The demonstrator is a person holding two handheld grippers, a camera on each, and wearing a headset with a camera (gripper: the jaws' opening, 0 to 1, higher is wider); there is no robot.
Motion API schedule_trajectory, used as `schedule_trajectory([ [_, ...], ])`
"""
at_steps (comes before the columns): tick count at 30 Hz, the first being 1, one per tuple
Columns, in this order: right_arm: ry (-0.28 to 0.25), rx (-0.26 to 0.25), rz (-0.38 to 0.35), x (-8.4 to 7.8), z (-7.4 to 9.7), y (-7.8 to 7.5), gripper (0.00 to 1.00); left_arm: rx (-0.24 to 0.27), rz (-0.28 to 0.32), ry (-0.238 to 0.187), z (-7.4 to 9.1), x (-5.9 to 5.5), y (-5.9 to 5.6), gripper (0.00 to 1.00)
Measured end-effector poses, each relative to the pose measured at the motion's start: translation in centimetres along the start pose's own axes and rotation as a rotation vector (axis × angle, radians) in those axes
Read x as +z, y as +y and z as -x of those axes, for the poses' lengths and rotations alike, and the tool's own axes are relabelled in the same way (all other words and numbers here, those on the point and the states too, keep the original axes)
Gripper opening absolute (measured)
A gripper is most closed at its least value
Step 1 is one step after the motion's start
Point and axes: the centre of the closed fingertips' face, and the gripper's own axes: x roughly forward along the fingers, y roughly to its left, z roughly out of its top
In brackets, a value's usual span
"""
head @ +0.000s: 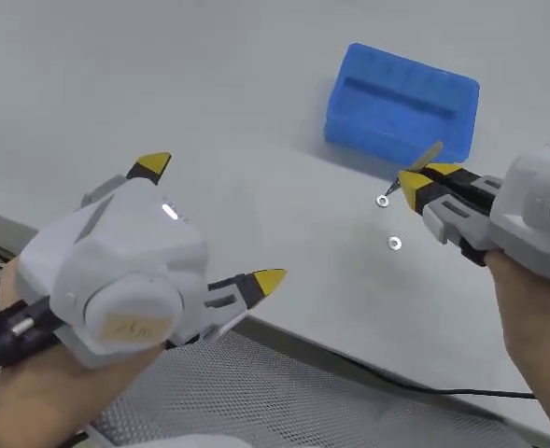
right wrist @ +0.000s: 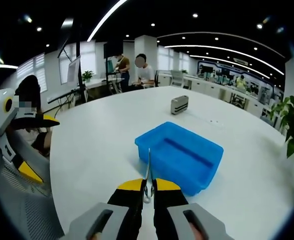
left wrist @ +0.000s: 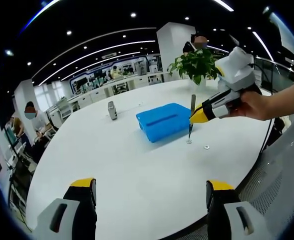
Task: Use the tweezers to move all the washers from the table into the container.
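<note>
The right gripper (head: 427,179) clamps the tweezers (head: 431,153), tips at one washer (head: 382,201); a second washer (head: 394,244) lies nearby; the left gripper (head: 210,223) gapes empty; neither washer is in the container (head: 401,105) yet.

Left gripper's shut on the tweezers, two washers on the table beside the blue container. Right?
No: the right gripper is shut on the tweezers, as the right gripper view shows. Two washers beside the blue container, yes.
</note>
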Motion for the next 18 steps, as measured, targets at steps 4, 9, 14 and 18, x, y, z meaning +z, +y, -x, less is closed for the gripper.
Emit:
schedule_trajectory([
  [4, 0.012, 0.004, -0.006, -0.58, -0.31, -0.13, 0.03, 0.001, -0.004, 0.004, -0.02, -0.07, 0.00, 0.93],
  [9, 0.020, 0.002, 0.008, -0.75, -0.40, -0.04, 0.03, 0.001, -0.007, 0.008, 0.01, -0.12, -0.02, 0.93],
  [14, 0.015, 0.002, 0.004, -0.74, -0.50, -0.07, 0.03, 0.001, -0.011, 0.016, -0.01, -0.25, -0.05, 0.93],
  [18, 0.013, 0.000, 0.009, -0.73, -0.46, -0.12, 0.03, 0.002, -0.014, 0.018, -0.01, -0.28, -0.05, 0.93],
])
